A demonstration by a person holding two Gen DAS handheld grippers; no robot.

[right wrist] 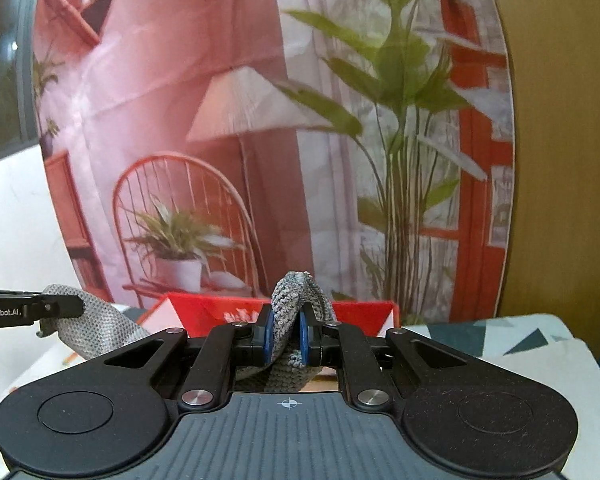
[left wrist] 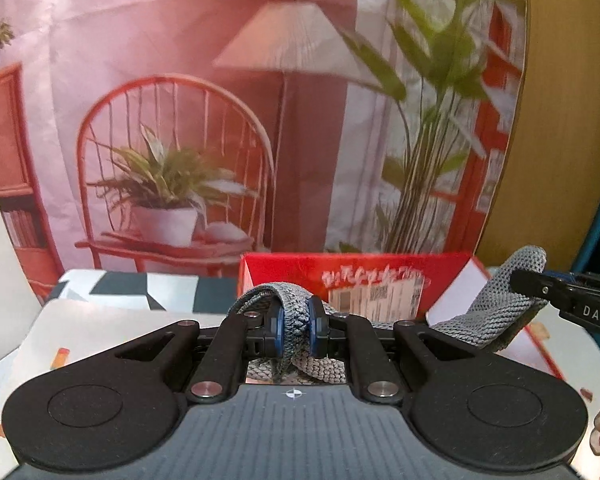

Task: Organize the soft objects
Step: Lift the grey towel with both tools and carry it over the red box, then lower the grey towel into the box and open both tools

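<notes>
The grey knitted cloth [left wrist: 296, 328] is a soft, coarse-weave textile (a mottled grey, slightly frayed at one edge), lifted off the surface and stretched sideways in front of an open red box [left wrist: 352, 276]. Each end is bunched into upright folds; the span between sags slightly, hanging over the box's near edge.

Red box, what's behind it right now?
Behind the red box hangs a printed backdrop showing a chair, lamp and plants. The grey knit cloth, pinched in both tongs, covers part of the box's front; its inside is hidden.
</notes>
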